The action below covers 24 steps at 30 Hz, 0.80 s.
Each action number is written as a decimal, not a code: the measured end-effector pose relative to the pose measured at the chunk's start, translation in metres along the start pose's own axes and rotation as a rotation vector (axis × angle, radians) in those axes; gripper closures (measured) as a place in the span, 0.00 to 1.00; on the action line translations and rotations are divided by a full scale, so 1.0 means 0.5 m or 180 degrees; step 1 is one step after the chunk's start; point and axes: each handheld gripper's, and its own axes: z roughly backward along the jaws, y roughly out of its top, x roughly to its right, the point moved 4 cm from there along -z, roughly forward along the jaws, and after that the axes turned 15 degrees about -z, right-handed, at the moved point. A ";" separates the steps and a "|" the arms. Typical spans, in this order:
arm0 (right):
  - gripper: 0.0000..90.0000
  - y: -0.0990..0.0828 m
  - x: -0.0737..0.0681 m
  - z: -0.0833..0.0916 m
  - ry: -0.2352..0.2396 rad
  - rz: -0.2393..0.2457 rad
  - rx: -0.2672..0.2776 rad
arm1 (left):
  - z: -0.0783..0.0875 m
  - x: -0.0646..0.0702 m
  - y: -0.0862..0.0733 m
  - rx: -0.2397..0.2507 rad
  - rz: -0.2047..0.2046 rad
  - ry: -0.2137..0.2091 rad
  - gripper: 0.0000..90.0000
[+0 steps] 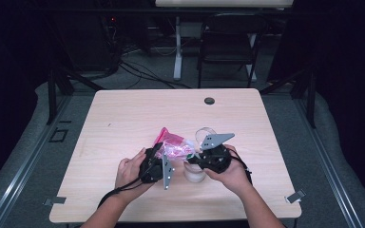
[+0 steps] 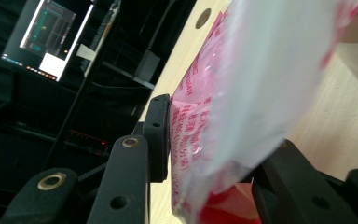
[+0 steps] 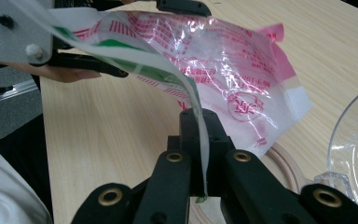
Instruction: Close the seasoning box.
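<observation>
- Both grippers hold one clear plastic bag (image 1: 173,145) with pink print, lifted just above the middle of the table (image 1: 123,114).
- The left gripper (image 2: 214,154) has its jaws clamped on the bag's bulk, with plastic bunched between them.
- The right gripper (image 3: 200,154) has its jaws closed tight on a thin strip (image 3: 186,93) of the bag's edge.
- Judged step: pulling the bag's mouth open; the next move calls for drawing the two hands apart gently, so the thin plastic does not tear or slip.
- A clear glass container (image 3: 354,140) stands just beside the right gripper, cut off at the frame edge.
- What the bag holds is hard to make out.
</observation>
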 end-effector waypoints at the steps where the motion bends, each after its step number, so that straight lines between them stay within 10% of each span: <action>1: 1.00 0.000 0.000 0.000 0.0003 0.0005 -0.0001 | 0.000 0.004 0.001 0.0014 0.0013 -0.0007 0.75; 24: 1.00 0.000 -0.009 -0.010 -0.0072 0.0053 0.0030 | -0.005 0.044 -0.003 0.0098 0.0474 -0.0290 0.85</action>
